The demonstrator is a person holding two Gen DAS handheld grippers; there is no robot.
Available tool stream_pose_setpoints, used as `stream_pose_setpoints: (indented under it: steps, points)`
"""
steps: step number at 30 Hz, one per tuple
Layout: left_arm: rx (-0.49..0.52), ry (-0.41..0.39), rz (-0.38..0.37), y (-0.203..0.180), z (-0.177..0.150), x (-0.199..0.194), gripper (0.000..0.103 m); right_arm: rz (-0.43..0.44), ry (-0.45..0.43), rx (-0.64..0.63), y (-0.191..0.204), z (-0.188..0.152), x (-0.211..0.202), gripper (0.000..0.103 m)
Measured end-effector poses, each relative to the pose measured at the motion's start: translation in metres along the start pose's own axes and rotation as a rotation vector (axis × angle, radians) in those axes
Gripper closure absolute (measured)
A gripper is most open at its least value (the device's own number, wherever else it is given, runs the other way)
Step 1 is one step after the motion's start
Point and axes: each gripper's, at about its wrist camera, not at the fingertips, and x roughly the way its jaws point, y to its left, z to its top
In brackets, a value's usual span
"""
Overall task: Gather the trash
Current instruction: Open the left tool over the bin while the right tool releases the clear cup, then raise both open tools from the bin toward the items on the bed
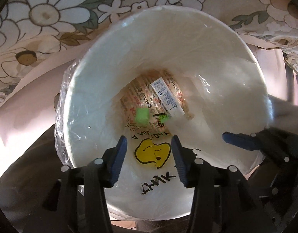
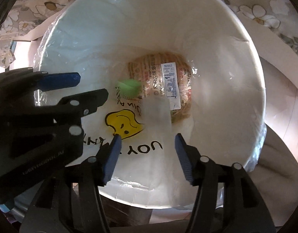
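Note:
Both grippers hover over a white trash bin lined with a plastic bag that has a yellow smiley face. My left gripper is open and empty above the bin mouth. My right gripper is open and empty; it also shows in the left wrist view. At the bin's bottom lies a tan printed wrapper with a white labelled packet on it. A small green piece is blurred, seemingly in mid-air. A blurred whitish strip shows between the right gripper's fingers.
A floral cloth hangs behind the bin. A pale floor or board lies beside it. The left gripper shows at the left of the right wrist view.

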Motion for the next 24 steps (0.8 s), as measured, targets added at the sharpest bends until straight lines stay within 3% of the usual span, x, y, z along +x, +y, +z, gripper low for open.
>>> stream_pose_setpoints:
  steps: [16,24]
  points:
    - [0.019,0.003,0.016,-0.005,-0.006,-0.004,0.053,-0.027,-0.035,-0.030,0.004,-0.006,-0.012,0.045]
    - [0.059,-0.048,0.030,-0.008,-0.020,-0.039,0.053,-0.053,-0.080,-0.052,0.006,-0.019,-0.042,0.045]
